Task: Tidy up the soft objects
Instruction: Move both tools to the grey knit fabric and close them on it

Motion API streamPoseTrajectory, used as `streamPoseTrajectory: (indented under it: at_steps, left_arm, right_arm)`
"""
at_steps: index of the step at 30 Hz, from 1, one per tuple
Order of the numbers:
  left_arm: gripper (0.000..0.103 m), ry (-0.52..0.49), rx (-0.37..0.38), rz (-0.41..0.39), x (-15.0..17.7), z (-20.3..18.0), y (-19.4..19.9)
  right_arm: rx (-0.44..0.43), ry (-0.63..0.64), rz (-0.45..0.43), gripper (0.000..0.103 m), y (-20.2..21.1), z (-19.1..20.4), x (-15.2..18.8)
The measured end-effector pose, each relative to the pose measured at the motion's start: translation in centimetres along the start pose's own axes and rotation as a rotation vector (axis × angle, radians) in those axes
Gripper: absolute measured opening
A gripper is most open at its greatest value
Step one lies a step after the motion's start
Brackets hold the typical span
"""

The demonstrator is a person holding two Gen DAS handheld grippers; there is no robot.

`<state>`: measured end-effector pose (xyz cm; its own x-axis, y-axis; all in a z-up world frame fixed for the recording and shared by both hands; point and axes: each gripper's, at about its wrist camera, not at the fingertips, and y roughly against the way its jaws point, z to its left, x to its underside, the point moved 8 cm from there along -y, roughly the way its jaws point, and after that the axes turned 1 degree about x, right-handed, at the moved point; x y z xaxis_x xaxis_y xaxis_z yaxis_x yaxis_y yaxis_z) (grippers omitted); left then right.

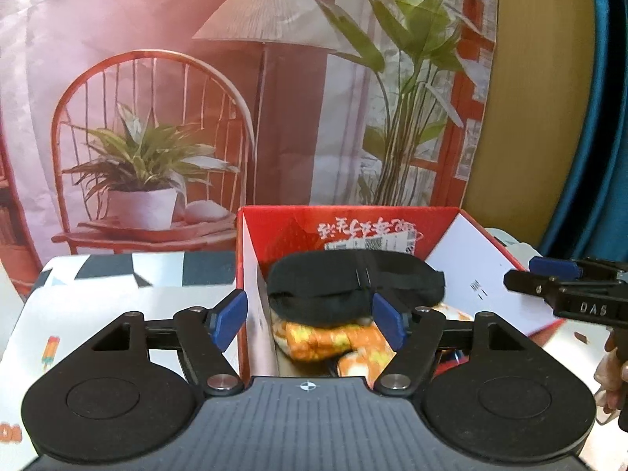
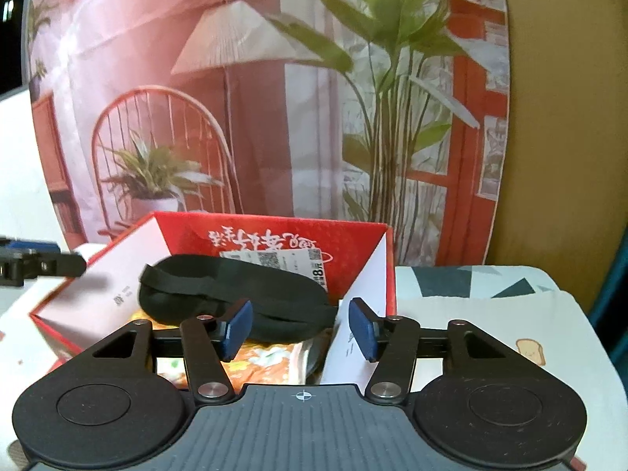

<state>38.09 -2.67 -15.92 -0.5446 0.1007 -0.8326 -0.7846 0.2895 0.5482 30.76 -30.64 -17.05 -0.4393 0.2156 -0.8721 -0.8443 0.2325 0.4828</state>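
A black sleep mask [image 1: 353,286] lies on top of orange patterned soft items [image 1: 333,339] inside an open red box [image 1: 251,274]. My left gripper [image 1: 310,324] is open, its blue pads astride the box's left wall, just in front of the mask and empty. In the right wrist view the mask [image 2: 235,302] lies in the same red box [image 2: 271,235] over the orange items [image 2: 267,359]. My right gripper [image 2: 300,327] is open and empty, just in front of the mask. The right gripper also shows at the left wrist view's right edge [image 1: 549,278].
The box stands on a white cloth with grey triangles [image 1: 129,294], also seen in the right wrist view [image 2: 490,314]. A printed backdrop with a chair, lamp and plants [image 1: 235,98] hangs close behind. A blue curtain [image 1: 596,117] is at the right.
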Motion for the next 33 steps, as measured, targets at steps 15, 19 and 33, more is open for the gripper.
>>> streamPoseTrajectory:
  at_steps: [15,19,33]
  left_arm:
    - [0.074,0.064,0.004,0.045,8.6,-0.7,5.3]
    - [0.074,0.108,-0.019,0.086,11.1,-0.3,4.9]
    - [0.073,0.181,-0.015,0.182,16.0,0.1,3.1]
  right_arm:
    - [-0.035,-0.066,-0.048,0.056,6.8,1.1,6.3]
    - [-0.019,-0.086,0.011,0.056,6.7,0.6,9.8]
    - [0.004,-0.098,0.129,0.057,5.2,0.5,15.8]
